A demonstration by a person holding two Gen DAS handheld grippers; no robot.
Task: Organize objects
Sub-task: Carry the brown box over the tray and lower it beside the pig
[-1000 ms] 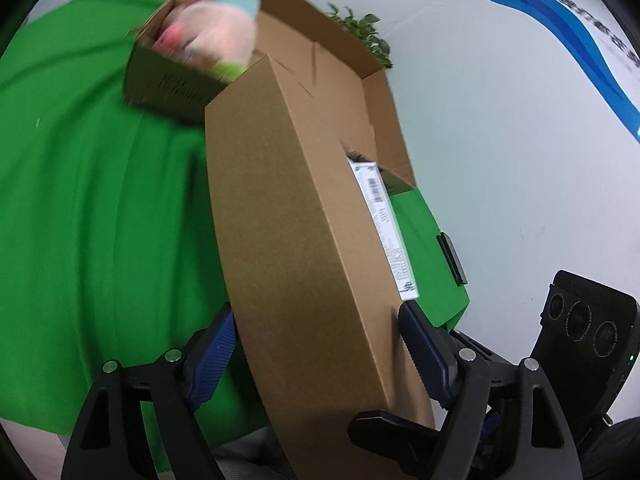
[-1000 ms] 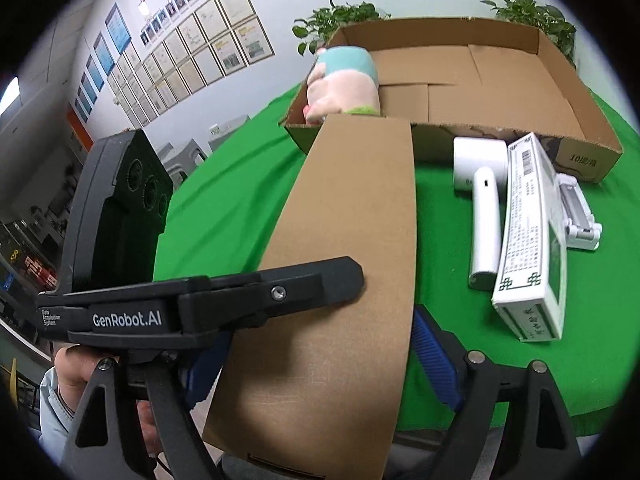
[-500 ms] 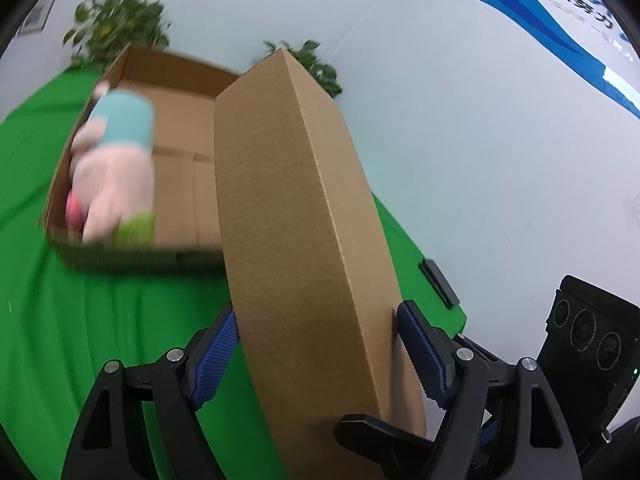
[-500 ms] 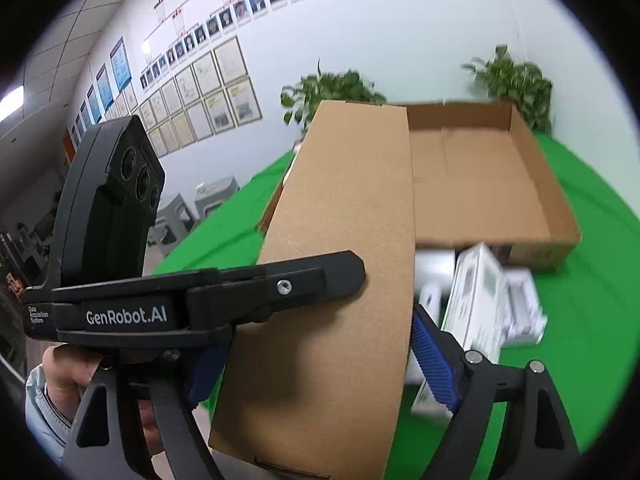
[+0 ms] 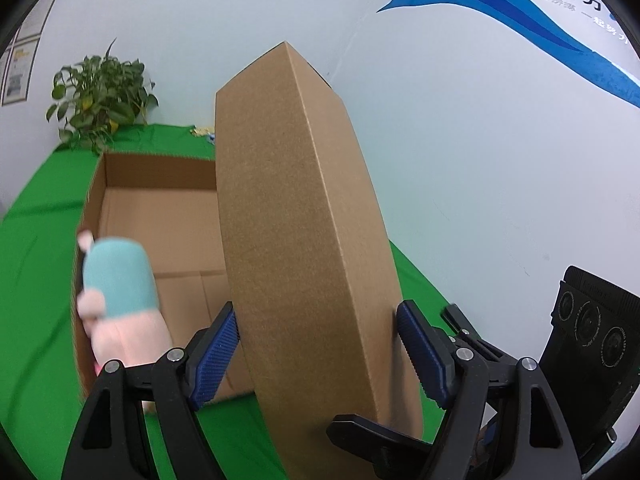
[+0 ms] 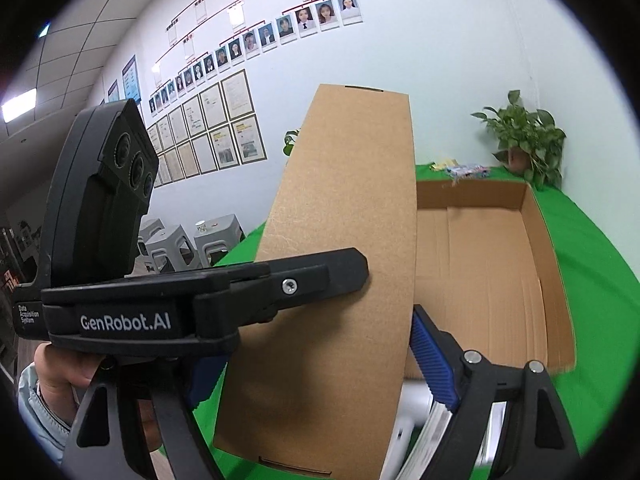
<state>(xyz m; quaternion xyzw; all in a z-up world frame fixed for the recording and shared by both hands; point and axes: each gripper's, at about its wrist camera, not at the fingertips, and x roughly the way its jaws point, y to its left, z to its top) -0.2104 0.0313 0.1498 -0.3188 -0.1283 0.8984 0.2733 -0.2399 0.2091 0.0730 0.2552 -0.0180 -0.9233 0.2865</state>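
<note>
A long flat brown cardboard box (image 5: pixel 304 240) is held up off the green table, its far end raised. My left gripper (image 5: pixel 318 356) is shut on its near end, with both blue pads against its sides. In the right wrist view the same box (image 6: pixel 340 260) sits in my right gripper (image 6: pixel 316 364), also shut on it. The right blue pad (image 6: pixel 432 356) presses the box's edge; the other is hidden behind the left gripper's black finger (image 6: pixel 320 276). Beyond the box lies an open shallow carton (image 5: pixel 156 168) holding a pink and teal plush toy (image 5: pixel 120 292).
The carton's floor (image 6: pixel 480 260) is bare on its right side. White items (image 6: pixel 412 432) lie on the green cloth under the box. Potted plants (image 5: pixel 100 92) (image 6: pixel 524 136) stand at the table's back. A hand (image 6: pixel 60 376) holds the left gripper; grey stools (image 6: pixel 180 244) stand beyond.
Both grippers have risen with the brown box, lifting it off the table. The open carton now sits lower in both views, and the white items have slid under the box.
</note>
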